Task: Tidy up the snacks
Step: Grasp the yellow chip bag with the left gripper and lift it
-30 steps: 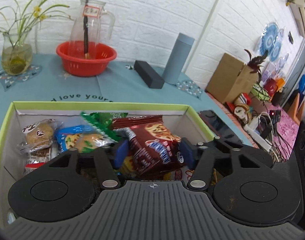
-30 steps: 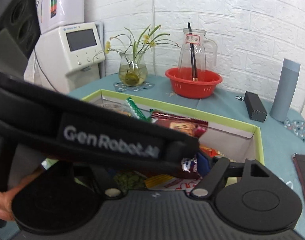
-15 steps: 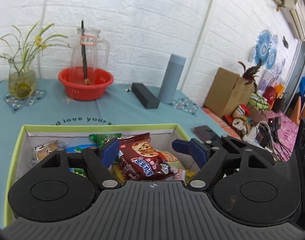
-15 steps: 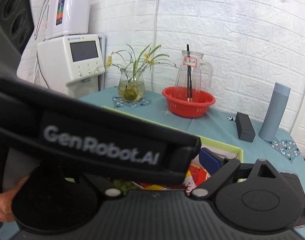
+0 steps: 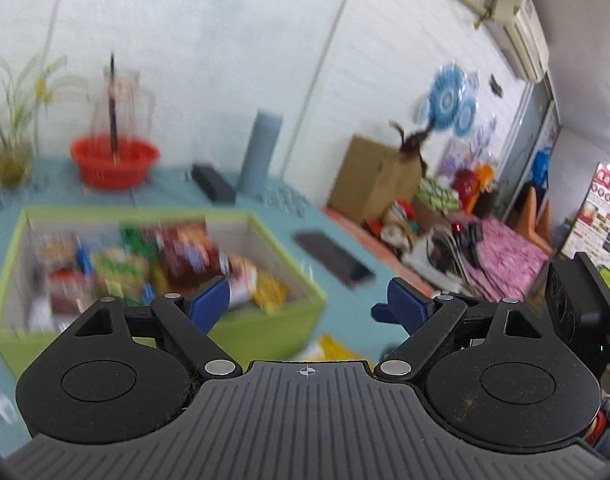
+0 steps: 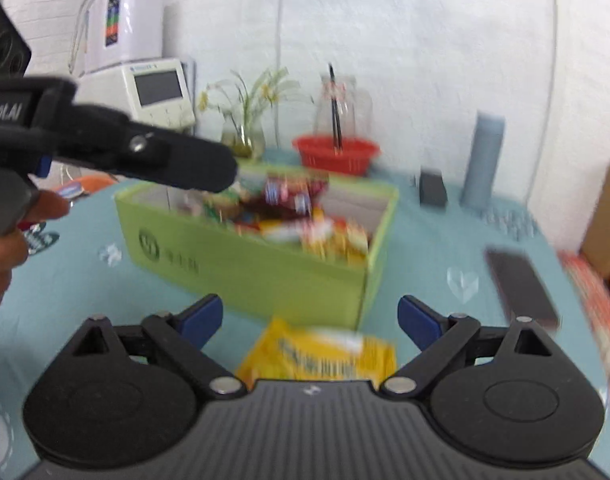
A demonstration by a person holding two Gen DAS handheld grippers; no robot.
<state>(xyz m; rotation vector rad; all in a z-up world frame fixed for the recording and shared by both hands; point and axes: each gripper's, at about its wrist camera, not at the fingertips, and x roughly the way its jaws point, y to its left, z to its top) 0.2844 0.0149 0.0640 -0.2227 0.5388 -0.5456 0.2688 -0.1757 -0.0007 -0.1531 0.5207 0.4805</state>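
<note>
We see a yellow snack packet [image 6: 319,354] lying flat on the teal tabletop [image 6: 433,280], just outside the near wall of the green box [image 6: 265,268] full of snacks. It sits at twelve o'clock from our right gripper [image 6: 309,316], whose fingers have just spread wide with nothing between them. Its long axis runs from nine to three. Our left gripper [image 5: 303,300] has just been opening too, empty, and only glimpses the packet's edge below, so we judge the right hand nearer.

One green box [image 6: 265,268], one yellow packet [image 6: 321,354], one red basket [image 6: 336,156]
</note>
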